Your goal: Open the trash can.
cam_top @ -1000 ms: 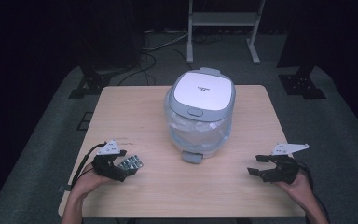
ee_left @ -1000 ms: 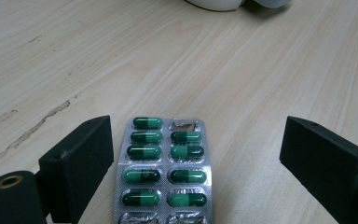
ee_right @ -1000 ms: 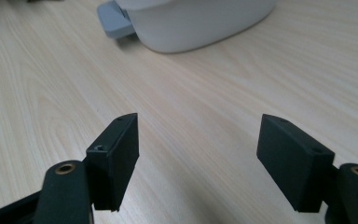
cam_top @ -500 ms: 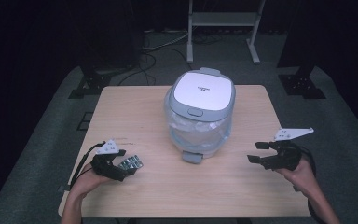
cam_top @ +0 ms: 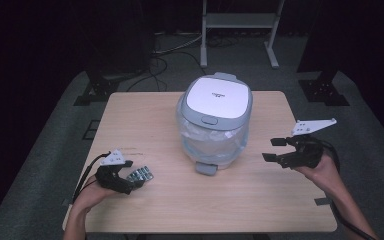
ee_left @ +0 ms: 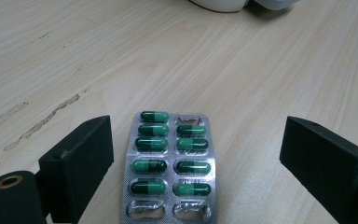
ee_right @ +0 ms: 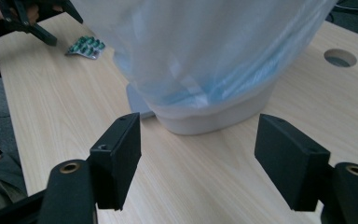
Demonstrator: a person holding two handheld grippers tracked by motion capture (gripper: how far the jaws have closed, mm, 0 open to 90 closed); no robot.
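Pedal bin mid-table, blister pack at front left, a gripper on each side.

The bin point(cam_top: 216, 120) stands on the table point(cam_top: 145, 115) at its middle, its pedal (at the foot, toward the person) lying on the tabletop. The blister pack point(cam_top: 140, 175) lies flat to the bin's front left, between the spread jaws of the left gripper point(cam_top: 125, 179). The right gripper point(cam_top: 275, 150) sits well apart to the bin's right, seemingly just above the table.
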